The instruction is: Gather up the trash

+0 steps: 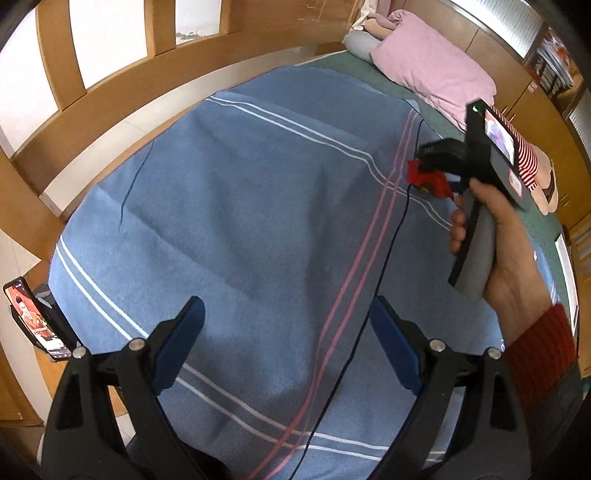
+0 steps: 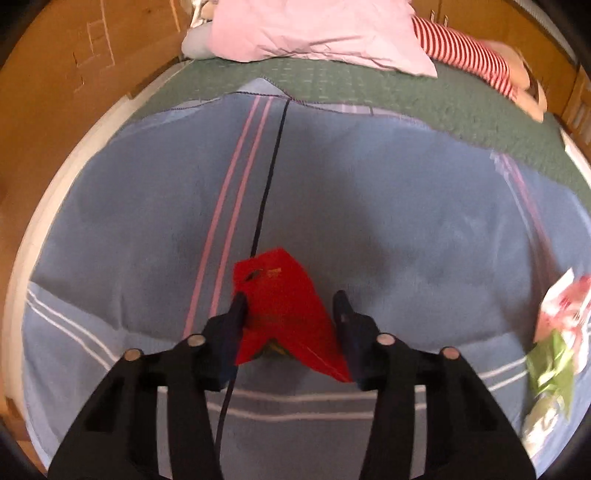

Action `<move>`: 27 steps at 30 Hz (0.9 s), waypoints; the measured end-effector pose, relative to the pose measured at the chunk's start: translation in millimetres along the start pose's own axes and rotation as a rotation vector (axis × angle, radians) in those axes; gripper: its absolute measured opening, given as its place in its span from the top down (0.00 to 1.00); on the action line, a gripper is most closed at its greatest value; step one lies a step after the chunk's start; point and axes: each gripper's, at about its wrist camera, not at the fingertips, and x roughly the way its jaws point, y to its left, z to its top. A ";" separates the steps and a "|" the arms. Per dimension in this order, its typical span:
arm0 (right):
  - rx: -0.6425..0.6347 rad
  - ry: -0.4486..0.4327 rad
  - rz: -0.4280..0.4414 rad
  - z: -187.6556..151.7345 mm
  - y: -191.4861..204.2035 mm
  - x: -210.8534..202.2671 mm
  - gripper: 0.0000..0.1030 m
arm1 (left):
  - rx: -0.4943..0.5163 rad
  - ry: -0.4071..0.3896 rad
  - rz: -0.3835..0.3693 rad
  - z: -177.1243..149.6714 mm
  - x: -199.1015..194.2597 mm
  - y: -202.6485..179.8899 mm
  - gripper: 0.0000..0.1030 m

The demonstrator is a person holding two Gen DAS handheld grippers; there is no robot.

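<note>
A blue striped blanket (image 2: 388, 206) covers most of the bed and serves as the landmark here; beyond its far edge lies green bedding (image 2: 369, 92), and beyond that a pink pillow (image 2: 314, 29) with a red-and-white striped soft toy (image 2: 465, 51) beside it. A thin dark cord (image 2: 267, 177) runs along the blanket from its far edge toward the near side, next to a pair of pink stripes. Near the blanket's right edge sits more litter, a crumpled pink-and-green wrapper (image 2: 554, 332). Toward the middle of the blanket, just beside the cord, is the piece in hand: a red paper wrapper (image 2: 284, 314), folded into a wedge. It sits between the fingers of the right gripper (image 2: 291, 306), whose jaws are partly closed around it; the left pad touches its edge, while the right pad seems just clear of it, so I would not call the grip made yet. The left gripper (image 1: 288, 339) hangs over the near part of the blanket with its jaws wide and nothing between them. The wrapper looks very light, thin and creased, likely to crush rather than resist, and slightly glossy, so it could slide out of a loose pinch; the folded ridge through its thick middle seems the best place to bite, not a loose corner. Its long axis runs from the near right to the far left across the blanket, the broad flat end pointing away toward the green bedding and the narrow tip back toward the right gripper.
</note>
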 end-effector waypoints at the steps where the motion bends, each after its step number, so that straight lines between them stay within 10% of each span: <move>1: 0.009 0.012 0.026 -3.5 -3.2 -3.3 0.70 | -0.009 0.001 0.001 0.2 0.2 1.1 0.12; 11: -0.249 0.201 0.233 -100.8 -22.2 -98.2 0.70 | -0.104 0.027 -0.001 -0.3 5.1 21.8 0.12; 18: -0.215 0.051 0.297 -115.5 -68.7 -170.1 0.32 | -0.018 0.044 -0.005 -12.7 5.8 -0.4 0.12; 27: 0.138 -0.071 -0.035 -76.3 -177.2 -137.7 0.32 | 0.028 0.082 -0.009 -14.5 15.6 -12.5 0.12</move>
